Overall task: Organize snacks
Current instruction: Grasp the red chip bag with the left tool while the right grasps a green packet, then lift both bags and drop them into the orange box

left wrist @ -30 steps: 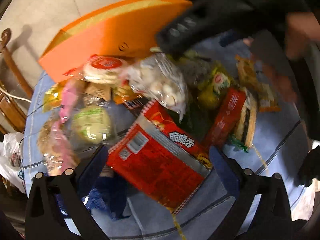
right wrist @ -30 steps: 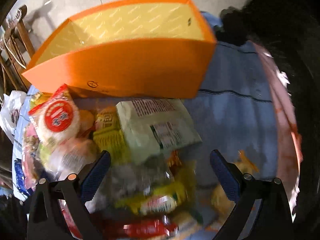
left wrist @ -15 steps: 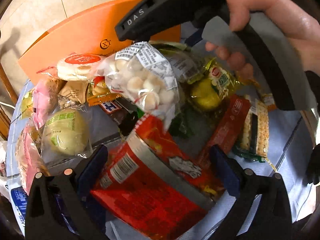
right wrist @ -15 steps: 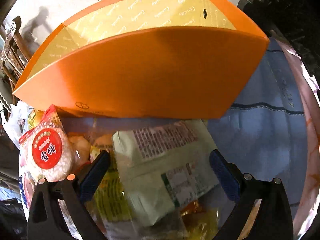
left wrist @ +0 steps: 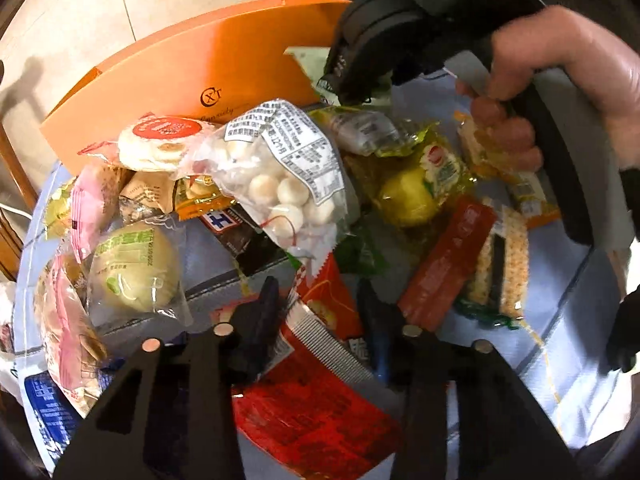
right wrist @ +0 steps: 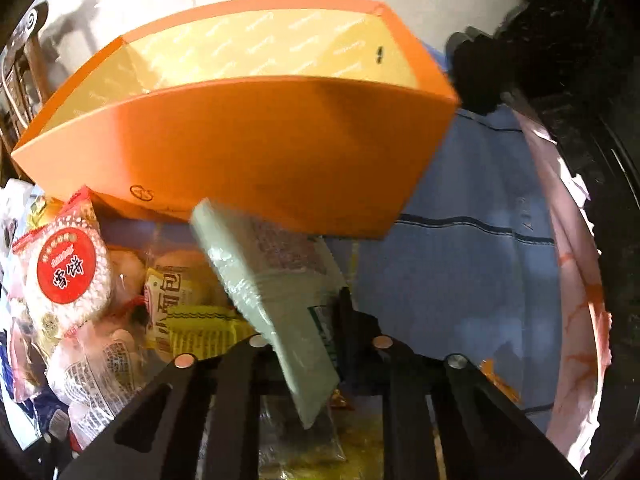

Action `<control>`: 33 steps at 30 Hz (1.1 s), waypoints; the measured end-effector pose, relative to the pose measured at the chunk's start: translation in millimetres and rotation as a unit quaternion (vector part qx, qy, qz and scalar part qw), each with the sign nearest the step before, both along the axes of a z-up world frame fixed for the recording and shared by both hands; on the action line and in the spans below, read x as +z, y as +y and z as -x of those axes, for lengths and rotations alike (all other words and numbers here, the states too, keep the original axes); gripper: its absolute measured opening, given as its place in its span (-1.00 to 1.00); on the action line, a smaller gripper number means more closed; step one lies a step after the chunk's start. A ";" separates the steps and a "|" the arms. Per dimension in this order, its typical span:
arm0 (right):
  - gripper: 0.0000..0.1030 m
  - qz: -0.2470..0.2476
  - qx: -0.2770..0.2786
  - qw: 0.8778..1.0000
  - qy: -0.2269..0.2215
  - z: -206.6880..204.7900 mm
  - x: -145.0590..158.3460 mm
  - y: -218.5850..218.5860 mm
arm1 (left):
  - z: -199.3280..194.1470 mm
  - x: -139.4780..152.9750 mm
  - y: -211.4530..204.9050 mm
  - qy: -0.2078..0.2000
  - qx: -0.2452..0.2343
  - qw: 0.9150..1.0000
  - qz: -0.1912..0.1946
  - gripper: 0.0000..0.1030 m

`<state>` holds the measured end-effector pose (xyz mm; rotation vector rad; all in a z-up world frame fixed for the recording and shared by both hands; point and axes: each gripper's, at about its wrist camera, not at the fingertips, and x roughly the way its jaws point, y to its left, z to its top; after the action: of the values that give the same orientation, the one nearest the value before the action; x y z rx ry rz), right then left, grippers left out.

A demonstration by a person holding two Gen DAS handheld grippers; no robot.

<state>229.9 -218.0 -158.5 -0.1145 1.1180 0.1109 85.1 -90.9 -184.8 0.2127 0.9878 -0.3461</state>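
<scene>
An open orange box with a pale yellow inside stands at the back of the table; it also shows in the left wrist view. My right gripper is shut on a pale green snack packet, tilted on edge just in front of the box. My left gripper is shut on a red snack bag at the near edge of the snack pile. A clear bag of white balls lies on top of the pile.
Several packets cover the blue cloth: a round rice cracker with a red label, a green bun, a yellow pack, a red stick pack. A wooden chair stands left.
Both grippers have closed: the left on the red bag, the right on the green packet, which now stands tilted on edge. The right gripper has moved closer to the orange box.
</scene>
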 end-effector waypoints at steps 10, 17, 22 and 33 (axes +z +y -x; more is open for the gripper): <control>-0.80 0.000 -0.021 1.000 -0.010 8.8 14.6 4.2 | -5.2 28.4 22.4 0.019 -0.010 1.000 0.015 -0.49; -0.80 -0.005 -0.023 1.000 -0.012 10.4 27.1 9.7 | 5.7 36.5 19.8 0.003 -0.007 1.000 -0.013 -0.49; -0.80 -0.005 -0.027 0.999 -0.017 11.6 32.7 9.4 | 9.6 53.6 27.1 -0.009 0.001 1.000 -0.002 -0.50; -0.80 -0.022 -0.024 0.999 -0.034 19.1 55.4 10.1 | 10.9 92.1 30.5 -0.055 0.013 0.998 -0.004 -0.51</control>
<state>210.8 -207.9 -103.1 -0.0521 1.0483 0.0869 74.2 -60.4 -92.7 0.2235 0.8825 -0.3042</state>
